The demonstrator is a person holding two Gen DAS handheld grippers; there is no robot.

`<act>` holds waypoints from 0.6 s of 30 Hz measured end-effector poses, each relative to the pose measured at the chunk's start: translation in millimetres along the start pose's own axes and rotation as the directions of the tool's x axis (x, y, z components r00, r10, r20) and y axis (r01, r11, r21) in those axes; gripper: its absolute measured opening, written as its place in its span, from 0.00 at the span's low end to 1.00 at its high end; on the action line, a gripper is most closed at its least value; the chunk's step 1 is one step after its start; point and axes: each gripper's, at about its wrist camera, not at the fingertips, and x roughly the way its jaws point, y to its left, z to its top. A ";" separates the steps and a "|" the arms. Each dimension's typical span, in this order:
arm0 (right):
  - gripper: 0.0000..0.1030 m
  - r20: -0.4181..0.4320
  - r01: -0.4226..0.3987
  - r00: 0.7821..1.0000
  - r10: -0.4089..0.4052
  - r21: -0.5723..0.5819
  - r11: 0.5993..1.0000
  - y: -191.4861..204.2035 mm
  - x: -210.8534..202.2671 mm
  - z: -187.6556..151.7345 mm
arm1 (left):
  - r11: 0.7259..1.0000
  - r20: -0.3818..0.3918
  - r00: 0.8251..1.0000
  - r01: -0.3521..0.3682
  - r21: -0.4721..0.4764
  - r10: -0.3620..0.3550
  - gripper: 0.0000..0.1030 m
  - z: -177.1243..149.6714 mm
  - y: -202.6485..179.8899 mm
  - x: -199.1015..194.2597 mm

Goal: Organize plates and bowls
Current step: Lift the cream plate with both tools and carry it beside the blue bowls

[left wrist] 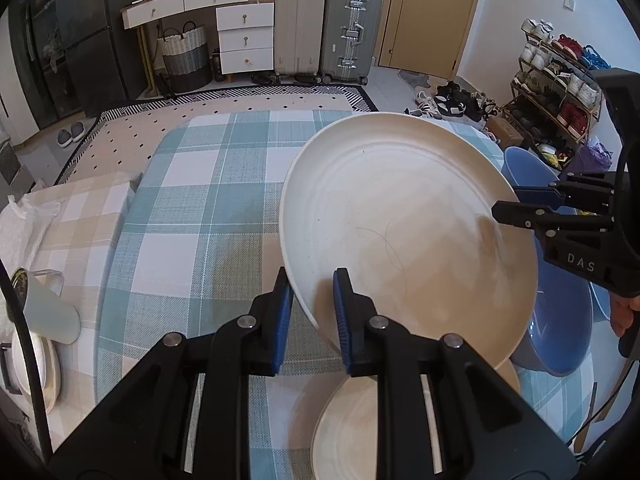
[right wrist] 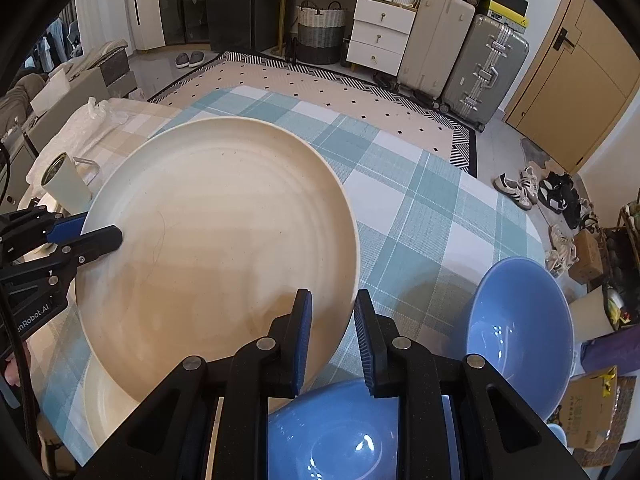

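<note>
Cream plate (left wrist: 404, 232) held off the table (left wrist: 192, 200), gripped at two opposite points of the rim, tilted with its face toward both cameras

Left gripper (left wrist: 310, 312): jaws nearly closed, blue pads clamped on the near-left rim of the plate, one pad on the face, the other behind the rim. Same gripper in the right wrist view (right wrist: 100, 234) entering from the left edge, upper finger lying across the plate's face, blue pad under the rim

Right gripper (right wrist: 332, 332): jaws narrow, clamped on the plate's lower-right rim, left pad on the face, right pad outside. Seen from the left wrist view (left wrist: 508, 206) reaching in from the right, black finger over the rim, blue pad behind it

Second cream plate (left wrist: 352, 432) flat on the table below the lifted one, partly hidden by the left gripper; visible again at lower left of the right wrist view (right wrist: 108, 408)

Two blue bowls on the right side of the table: one directly under the right gripper (right wrist: 336, 436), one further right, tilted on its side with its opening toward the camera (right wrist: 520, 336). Whether the two bowls touch: cannot tell

White mug (left wrist: 48, 308) lying on its side near the table's left edge, well apart from the plates

Checked cloth, teal and white, covering the table

Part of a hand (left wrist: 624, 312) behind the right gripper at the right edge of the left wrist view
</note>
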 end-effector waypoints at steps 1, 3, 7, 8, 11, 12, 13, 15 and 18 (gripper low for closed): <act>0.21 0.005 0.000 1.000 0.000 0.002 1.000 0.6 -3.6 -1.4 | 1.000 0.002 1.000 0.000 0.002 0.000 0.17 -1.4 -0.9 -3.0; 0.21 0.015 -0.001 1.000 0.001 0.005 1.000 0.8 -9.6 -4.6 | 1.000 0.009 1.000 -0.001 0.004 0.000 0.17 -4.7 -2.7 -9.2; 0.21 0.033 0.005 0.999 -0.005 0.001 1.000 4.6 -22.9 -12.5 | 1.000 0.022 1.000 -0.002 0.011 0.002 0.17 -13.3 -7.8 -23.7; 0.21 0.037 0.007 0.999 -0.007 0.000 1.000 5.8 -26.4 -14.2 | 1.000 0.024 1.000 -0.002 0.012 0.002 0.17 -15.1 -8.7 -27.0; 0.21 0.048 0.011 0.999 -0.011 -0.001 1.000 8.1 -35.1 -19.1 | 1.000 0.035 0.999 -0.003 0.017 0.002 0.17 -20.7 -12.8 -37.4; 0.21 0.050 0.013 0.999 -0.013 -0.002 1.000 8.9 -37.4 -20.6 | 1.000 0.039 0.999 -0.005 0.019 0.004 0.17 -22.6 -14.3 -40.8; 0.21 0.054 0.014 0.998 -0.014 -0.003 1.000 9.9 -40.4 -22.3 | 1.000 0.044 0.999 -0.005 0.021 0.004 0.17 -24.4 -15.7 -44.7; 0.21 0.062 0.017 0.998 -0.017 -0.005 1.000 11.9 -46.8 -25.8 | 1.000 0.050 0.999 -0.006 0.024 0.005 0.17 -28.3 -18.2 -52.0; 0.21 0.074 0.018 0.997 -0.017 -0.005 1.000 13.8 -53.6 -29.7 | 1.000 0.059 0.998 -0.007 0.028 0.005 0.17 -32.3 -21.3 -61.2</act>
